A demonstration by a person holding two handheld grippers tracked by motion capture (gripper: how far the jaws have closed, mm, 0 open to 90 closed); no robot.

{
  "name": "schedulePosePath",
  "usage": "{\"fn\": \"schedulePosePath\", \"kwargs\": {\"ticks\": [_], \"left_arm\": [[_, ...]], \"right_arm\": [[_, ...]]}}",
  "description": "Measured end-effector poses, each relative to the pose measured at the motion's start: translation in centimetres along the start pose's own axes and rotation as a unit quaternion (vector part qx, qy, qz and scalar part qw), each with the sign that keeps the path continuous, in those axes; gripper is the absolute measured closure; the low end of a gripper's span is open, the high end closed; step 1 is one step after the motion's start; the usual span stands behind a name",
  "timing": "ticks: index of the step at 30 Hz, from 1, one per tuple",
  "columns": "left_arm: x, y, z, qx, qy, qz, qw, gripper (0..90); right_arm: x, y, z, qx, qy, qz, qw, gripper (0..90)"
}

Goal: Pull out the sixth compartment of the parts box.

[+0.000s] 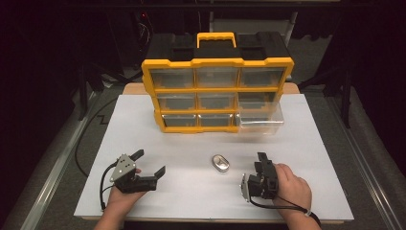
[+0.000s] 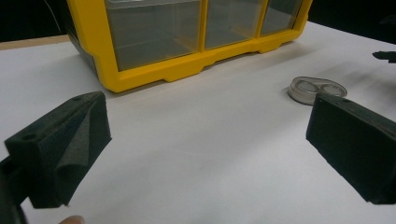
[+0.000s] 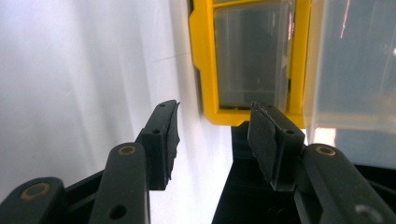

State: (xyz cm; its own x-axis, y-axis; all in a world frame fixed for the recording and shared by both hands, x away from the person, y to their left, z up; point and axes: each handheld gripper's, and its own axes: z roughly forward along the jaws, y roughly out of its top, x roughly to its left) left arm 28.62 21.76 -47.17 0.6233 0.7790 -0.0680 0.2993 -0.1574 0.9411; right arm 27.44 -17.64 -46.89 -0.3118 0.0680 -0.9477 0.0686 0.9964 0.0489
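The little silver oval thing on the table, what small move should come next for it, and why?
Probably shift the right gripper sideways to straddle the silver oval piece. It lies untouched on the white table, just left of that gripper, whose jaws stand apart with nothing between them. The bottom-right drawer of the yellow organizer is already pulled out.

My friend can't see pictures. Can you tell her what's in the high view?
A yellow-framed plastic organizer with nine clear drawers stands at the far side of a white table, its bottom right drawer pulled out. Nearer, a small oval silver tin lies between a person's two black grippers, the left gripper wide open, the right gripper partly open and empty.
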Motion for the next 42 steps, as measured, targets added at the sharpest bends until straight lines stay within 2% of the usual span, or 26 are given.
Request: {"fn": "schedulePosePath", "kwargs": {"ticks": [3,4,5,7,9,10,12,13,18,21,25,27,28,31,32,34,36,37,42], "left_arm": [[0.0,0.0,0.1,0.003,0.001,0.001,1.0,1.1],[0.0,0.0,0.1,0.004,0.001,0.002,1.0,1.0],[0.0,0.0,0.1,0.003,0.001,0.002,1.0,1.0],[-0.1,-0.1,0.2,0.006,0.001,0.005,1.0,1.0],[-0.1,-0.1,0.3,0.008,0.0,0.005,0.9999,1.0],[-0.1,-0.1,0.3,0.01,0.0,0.007,0.9999,1.0],[-0.2,-0.1,0.3,0.013,0.0,0.009,0.9999,1.0],[-0.2,-0.1,0.3,0.011,0.0,0.007,0.9999,1.0],[-0.2,-0.1,0.4,0.014,0.0,0.01,0.9998,1.0],[-0.2,-0.2,0.4,0.017,0.0,0.01,0.9998,1.0],[-0.2,-0.2,0.5,0.018,0.001,0.013,0.9998,1.0],[-0.2,-0.2,0.5,0.018,0.002,0.013,0.9998,1.0],[-0.1,-0.2,0.4,0.019,0.003,0.012,0.9997,1.0],[-0.1,-0.1,0.4,0.018,0.003,0.009,0.9998,1.0],[-0.1,-0.1,0.4,0.017,0.004,0.009,0.9998,1.0],[-0.1,-0.1,0.4,0.019,0.004,0.01,0.9998,1.0],[-0.1,-0.1,0.4,0.018,0.004,0.009,0.9998,1.0],[-0.1,-0.1,0.4,0.018,0.004,0.01,0.9998,1.0],[-0.1,-0.1,0.4,0.017,0.004,0.01,0.9998,1.0]], "right_arm": [[0.5,-0.5,0.0,0.002,0.003,0.004,1.0,53.4],[0.6,-0.8,0.1,-0.005,-0.005,-0.001,1.0,52.7],[0.6,-0.9,0.0,0.003,0.005,-0.004,1.0,52.5],[0.9,-1.2,-0.1,0.004,0.007,-0.001,1.0,51.3],[0.8,-1.6,0.0,0.0,0.007,-0.011,0.9999,50.4],[0.9,-1.7,-0.1,0.006,0.014,-0.007,0.9999,49.9],[0.8,-1.9,-0.1,0.001,0.008,-0.004,1.0,48.8],[0.7,-1.9,-0.1,0.004,0.015,-0.011,0.9998,48.3],[0.7,-2.1,0.0,0.0,0.015,-0.019,0.9997,43.3],[0.7,-2.1,0.1,0.008,0.028,-0.015,0.9995,38.9],[0.8,-2.1,0.2,-0.001,0.025,-0.022,0.9994,34.0],[0.9,-2.0,0.2,0.006,0.035,-0.02,0.9992,30.6],[1.1,-1.9,0.2,0.003,0.027,-0.018,0.9995,28.8],[1.0,-1.8,0.1,0.006,0.029,-0.022,0.9993,24.3],[1.0,-1.8,0.0,-0.003,0.022,-0.019,0.9996,23.5],[0.8,-1.7,-0.2,0.003,0.029,-0.021,0.9994,21.3],[0.8,-1.8,-0.2,-0.004,0.02,-0.015,0.9997,19.3],[0.7,-1.8,-0.3,0.001,0.027,-0.016,0.9995,18.4],[0.2,-2.0,-0.5,-0.001,0.016,-0.018,0.9997,11.7]]}}
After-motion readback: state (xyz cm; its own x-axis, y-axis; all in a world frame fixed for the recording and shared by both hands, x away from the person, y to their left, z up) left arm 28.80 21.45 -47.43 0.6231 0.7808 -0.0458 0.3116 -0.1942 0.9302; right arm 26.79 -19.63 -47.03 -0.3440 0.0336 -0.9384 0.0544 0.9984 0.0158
